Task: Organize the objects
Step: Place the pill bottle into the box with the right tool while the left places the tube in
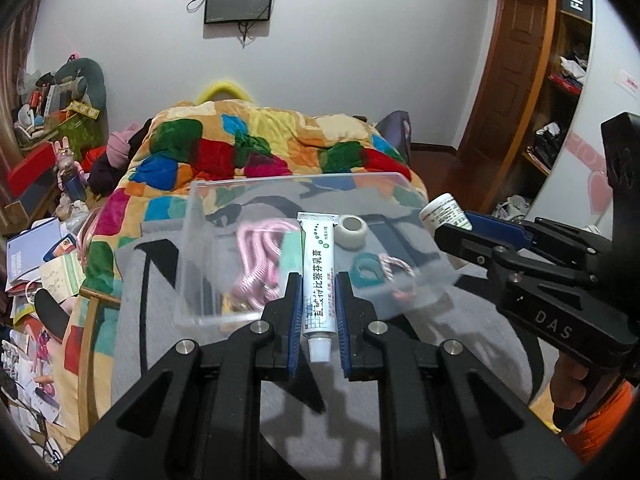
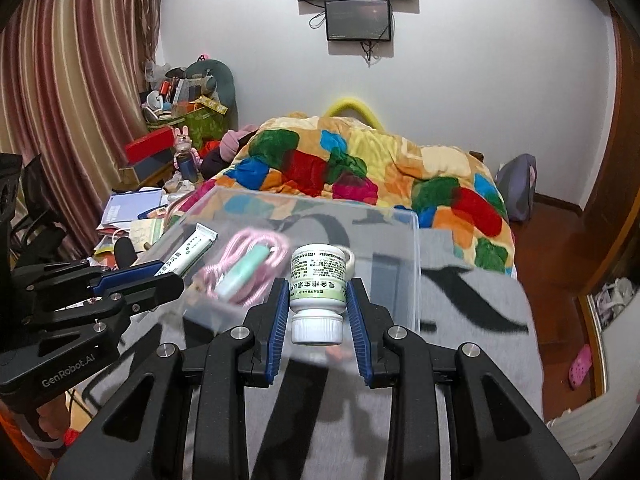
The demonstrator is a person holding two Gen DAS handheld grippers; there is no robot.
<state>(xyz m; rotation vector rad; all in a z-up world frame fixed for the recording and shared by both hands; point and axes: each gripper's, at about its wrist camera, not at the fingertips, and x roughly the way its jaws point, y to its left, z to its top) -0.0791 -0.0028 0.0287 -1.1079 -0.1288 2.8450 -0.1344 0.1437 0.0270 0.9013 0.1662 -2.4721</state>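
My left gripper [image 1: 317,280] is shut on a white ointment tube [image 1: 317,276], cap toward the camera, held over the near edge of a clear plastic box [image 1: 192,240]. My right gripper [image 2: 318,284] is shut on a white pill bottle [image 2: 318,280], cap toward the camera, just before the box's near wall [image 2: 416,264]. In the box lie a pink coiled cord [image 1: 256,256], a white tape roll [image 1: 351,231], a teal ring [image 1: 366,270] and a striped string [image 1: 394,266]. The right gripper with the bottle [image 1: 442,216] shows at the box's right edge in the left view.
The box rests on a grey and black blanket [image 1: 440,340] on the bed, with a colourful quilt [image 1: 260,148] behind it. Cluttered papers and boxes [image 1: 36,264] lie at the left. A wooden shelf [image 1: 560,92] and a door stand at the right.
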